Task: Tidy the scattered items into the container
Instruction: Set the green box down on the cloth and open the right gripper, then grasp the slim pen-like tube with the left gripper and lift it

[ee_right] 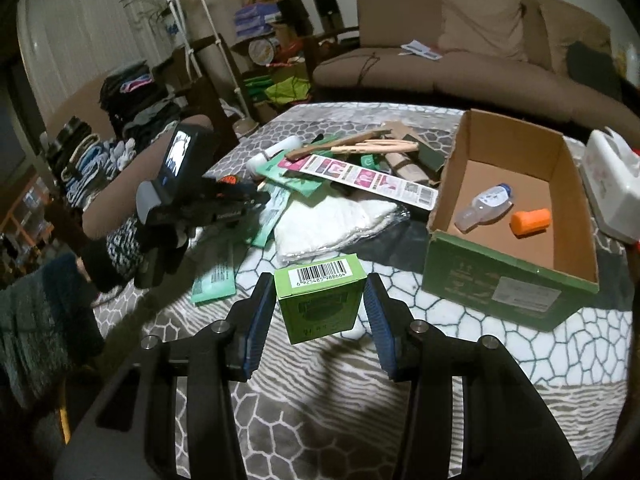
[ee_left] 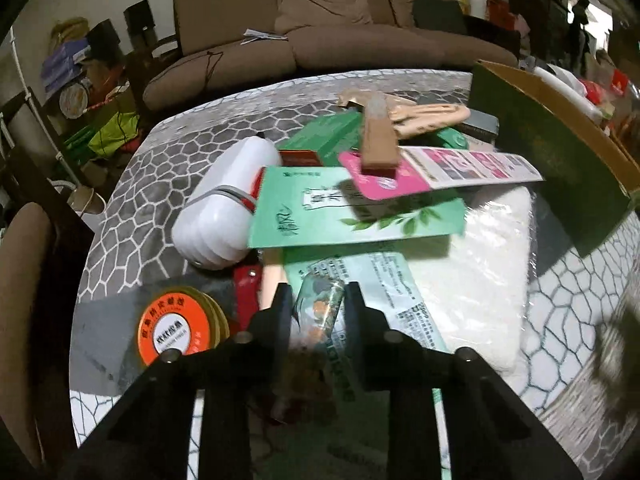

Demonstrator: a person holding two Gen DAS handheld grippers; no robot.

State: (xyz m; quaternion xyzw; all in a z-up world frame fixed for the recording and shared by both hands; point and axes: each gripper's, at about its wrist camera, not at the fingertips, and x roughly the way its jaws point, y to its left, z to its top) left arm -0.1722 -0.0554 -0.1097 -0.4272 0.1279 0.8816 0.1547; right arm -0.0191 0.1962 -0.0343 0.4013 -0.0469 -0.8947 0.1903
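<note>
My left gripper (ee_left: 318, 304) hangs low over the pile, shut on a small crinkly packet (ee_left: 320, 310) with orange and green print. My right gripper (ee_right: 319, 316) is shut on a small green box (ee_right: 320, 300) with a barcode on top, held above the patterned tablecloth. To the right of it stands the container, a cardboard box (ee_right: 508, 280) with green outer walls. Inside lie a clear bottle with a blue cap (ee_right: 486, 204) and an orange cylinder (ee_right: 530, 222). In the left wrist view the container (ee_left: 560, 160) is at the far right.
The pile holds a white ribbed case (ee_left: 224, 208), a green flat pack (ee_left: 352, 212), a pink card (ee_left: 440, 168), wooden tools (ee_left: 378, 132), an orange tape roll (ee_left: 176, 328) and a bagged white cloth (ee_left: 480, 248). A white tissue box (ee_right: 612, 188) stands beyond the container. A brown sofa (ee_right: 460, 60) is behind the table.
</note>
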